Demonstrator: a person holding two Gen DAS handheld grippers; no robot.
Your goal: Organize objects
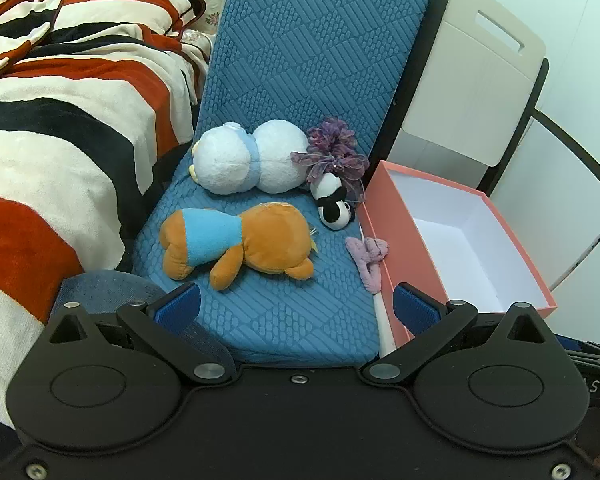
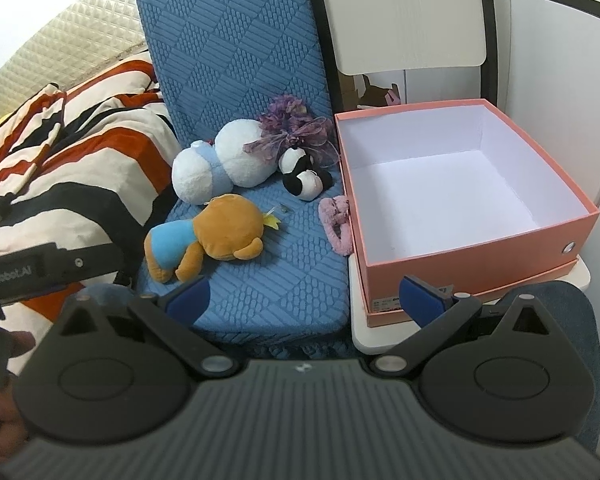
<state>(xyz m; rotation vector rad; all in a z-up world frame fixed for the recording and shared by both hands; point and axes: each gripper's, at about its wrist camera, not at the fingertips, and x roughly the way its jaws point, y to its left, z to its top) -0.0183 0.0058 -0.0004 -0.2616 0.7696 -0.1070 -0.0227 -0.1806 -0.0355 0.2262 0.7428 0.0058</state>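
Both the left gripper (image 1: 296, 306) and the right gripper (image 2: 304, 298) hang wide open and empty above a blue chair cushion (image 1: 284, 312), where a brown bear (image 1: 240, 240), a white doll (image 1: 248, 156) and a panda (image 1: 334, 200) lie beside an empty pink box (image 2: 480, 256).

Faces hidden, edges cropped

The brown plush bear (image 1: 240, 240) lies face down, so its face stays hidden. The purple ribbon flower (image 1: 332, 148) covers part of the panda toy (image 1: 334, 200). The striped blanket (image 1: 60, 128) runs off the left edge, and the label (image 2: 412, 302) on the pink box (image 2: 480, 252) is too small to read.
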